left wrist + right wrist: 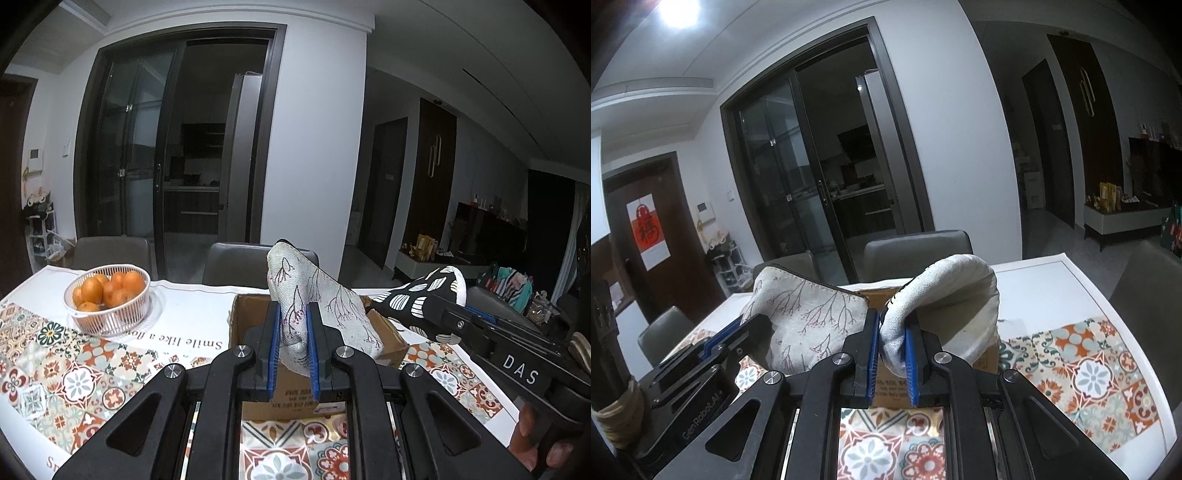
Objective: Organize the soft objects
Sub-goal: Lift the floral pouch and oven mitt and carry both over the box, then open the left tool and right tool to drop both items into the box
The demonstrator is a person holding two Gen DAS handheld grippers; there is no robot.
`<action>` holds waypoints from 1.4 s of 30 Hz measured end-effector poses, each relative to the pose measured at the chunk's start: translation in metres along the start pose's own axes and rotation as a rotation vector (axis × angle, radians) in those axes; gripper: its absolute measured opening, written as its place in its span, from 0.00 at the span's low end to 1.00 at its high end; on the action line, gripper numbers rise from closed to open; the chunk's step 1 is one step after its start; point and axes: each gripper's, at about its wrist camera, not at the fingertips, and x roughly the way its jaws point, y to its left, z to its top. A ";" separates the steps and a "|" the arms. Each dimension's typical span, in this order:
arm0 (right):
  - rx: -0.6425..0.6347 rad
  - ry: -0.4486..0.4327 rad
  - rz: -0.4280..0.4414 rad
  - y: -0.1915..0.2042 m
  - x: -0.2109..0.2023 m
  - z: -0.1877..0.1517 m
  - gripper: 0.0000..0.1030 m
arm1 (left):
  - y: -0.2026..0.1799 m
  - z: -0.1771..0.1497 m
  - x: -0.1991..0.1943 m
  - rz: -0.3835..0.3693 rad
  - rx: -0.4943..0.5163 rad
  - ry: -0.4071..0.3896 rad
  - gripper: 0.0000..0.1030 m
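left gripper [294, 332] clamped on the branch-print mitt [314, 295], held above the cardboard box [258, 314] | right gripper [892, 347] pinching the black-and-white mitt [960, 295] beside it | advice: keep both pinches firm, centre each mitt over the opening (they flop), lower before releasing | oranges basket [107, 317] well apart

A grey mitt [314, 295] with twig drawings and a black-and-white spotted mitt [424, 299] hang above an open brown box [255, 314].
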 end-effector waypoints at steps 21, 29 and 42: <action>-0.053 0.060 -0.007 -0.012 0.078 0.010 0.14 | 0.012 -0.001 0.084 0.015 0.036 0.047 0.14; -0.024 0.137 0.009 -0.023 0.117 0.003 0.14 | 0.013 -0.012 0.119 0.013 0.035 0.112 0.14; -0.001 0.262 -0.001 -0.042 0.154 -0.017 0.14 | 0.007 -0.031 0.149 0.008 0.084 0.217 0.18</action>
